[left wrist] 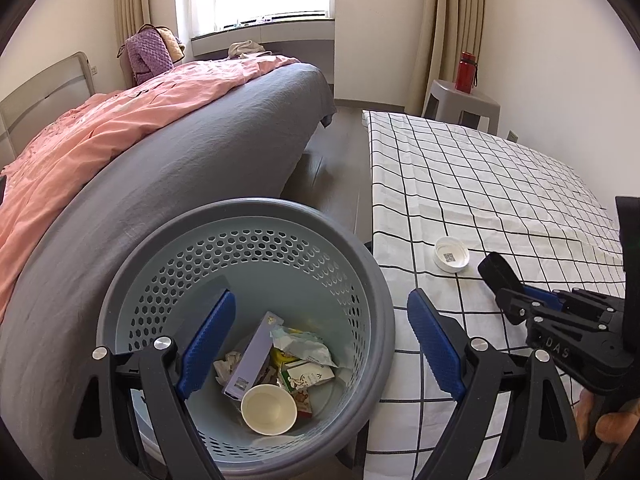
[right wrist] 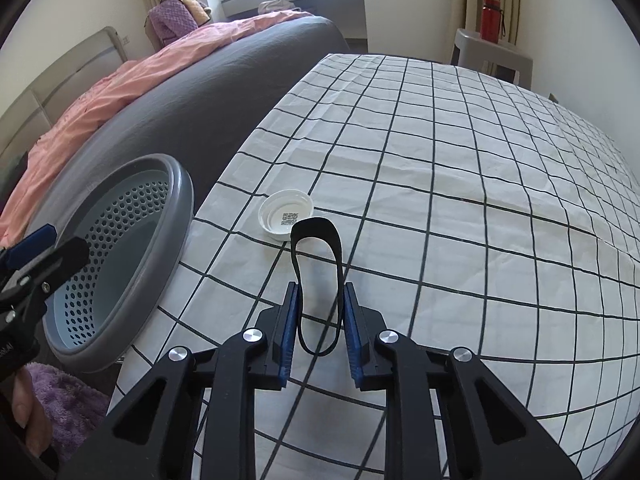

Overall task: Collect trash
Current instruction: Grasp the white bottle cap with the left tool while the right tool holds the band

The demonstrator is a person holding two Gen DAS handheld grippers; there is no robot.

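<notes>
A grey perforated trash basket [left wrist: 372, 280] stands between the bed and the checked table; it holds a paper cup [left wrist: 269, 409], a purple box, wrappers and a crumpled tissue. It also shows in the right wrist view [right wrist: 180, 216]. My left gripper [left wrist: 320, 340] is open and empty above the basket's mouth. My right gripper [right wrist: 320, 320] is shut on a black band loop [right wrist: 318, 232], held just above the table; it also shows in the left wrist view [left wrist: 500, 270]. A white bottle cap [right wrist: 285, 216] lies open side up on the cloth just beyond the loop, also seen from the left [left wrist: 451, 254].
The table wears a white cloth with black grid [right wrist: 460, 160]. A bed with grey sheet and pink cover [left wrist: 160, 140] lies left of the basket. A grey stool [left wrist: 460, 100] with a red bottle [left wrist: 466, 72] stands at the far wall. A purple fluffy cloth [right wrist: 68, 408] lies by the table.
</notes>
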